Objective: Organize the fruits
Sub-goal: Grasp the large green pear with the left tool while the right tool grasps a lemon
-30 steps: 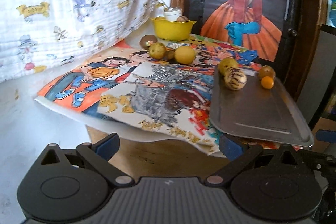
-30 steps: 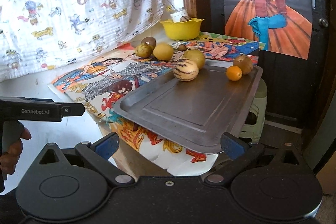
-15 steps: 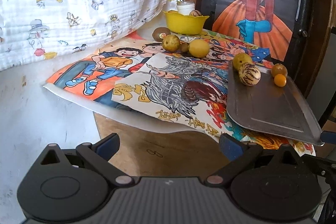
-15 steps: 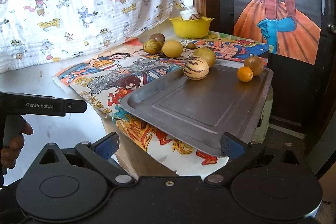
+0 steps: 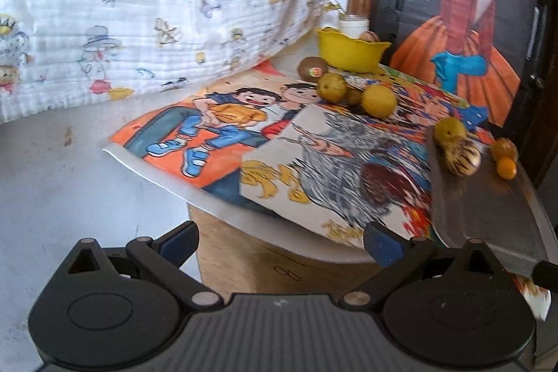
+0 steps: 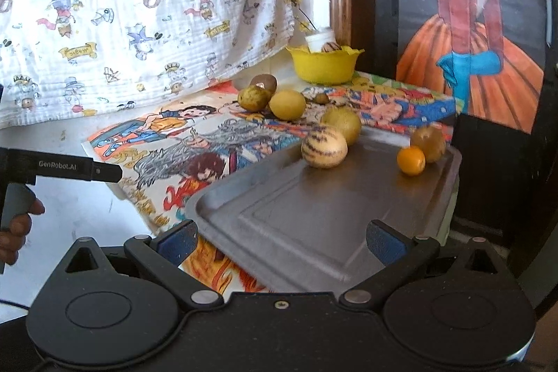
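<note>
Both tools spread, empty: left tool (image 5: 280,237), right tool (image 6: 280,237); tray (image 6: 314,232) on cartoon-print table cover (image 5: 216,142).

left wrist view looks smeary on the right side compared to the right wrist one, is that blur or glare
Left wrist view: blur, not glare; the tray edge and striped melon are smeared, the posters soft. Right wrist view: sharper, melon stripes and orange fruit crisp, with soft reflections on the tray. Both bend straight lines, fisheye.
</note>
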